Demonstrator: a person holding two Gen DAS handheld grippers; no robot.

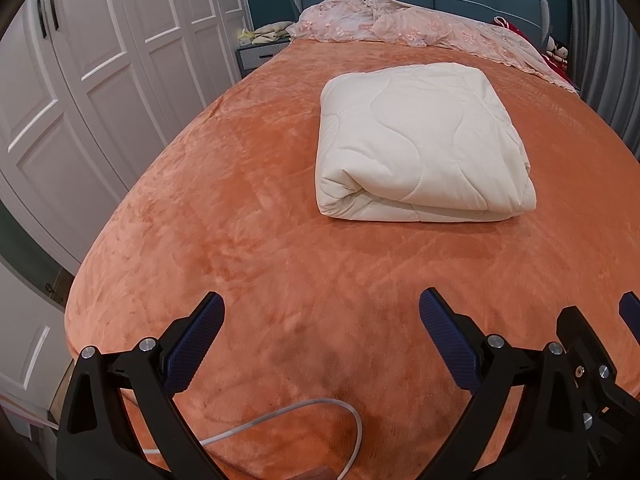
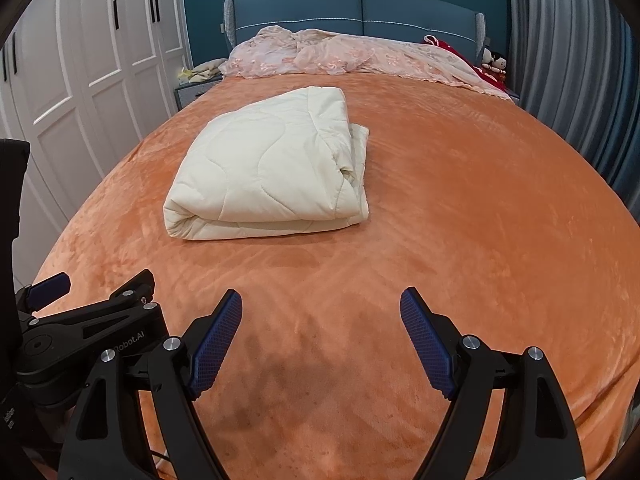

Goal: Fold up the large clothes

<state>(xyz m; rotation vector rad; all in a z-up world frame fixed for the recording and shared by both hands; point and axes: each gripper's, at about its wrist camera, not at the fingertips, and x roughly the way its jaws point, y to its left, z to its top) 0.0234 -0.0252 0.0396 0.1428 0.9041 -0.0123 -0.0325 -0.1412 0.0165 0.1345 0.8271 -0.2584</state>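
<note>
1. The quilt [image 1: 424, 144] is seen lying folded into a thick rectangular pack on the orange bed [image 1: 240, 208], about mid-bed and toward the headboard [image 2: 360, 8]. It is touched by nothing.
2. The rolled fold edge faces the foot of the bed; looser layered edges are seen on its right side in the right wrist view. This suggests the folding was done toward the near side, where the reach is easiest.
3. The left claw [image 1: 320, 344] is held wide, with nothing between its pads, over bare bed near the foot edge and well apart from the quilt.
4. The right claw [image 2: 320, 344] is likewise held wide and empty, just beside the left one; each is caught in the other's view.
5. Both are angled down toward the bed, side by side. This is read as a parked, released pose, not an approach.
6. Judged state: folding looks done or nearly so; at most, the loose right edge could be squared.
7. A pink cover [image 1: 400, 24] is bunched at the headboard, clear of the quilt and apparently kept out of the work area.
8. A grey cable [image 1: 320, 412] is draped on the bed under the left claw; a snag risk is judged if that claw is moved forward low.
</note>
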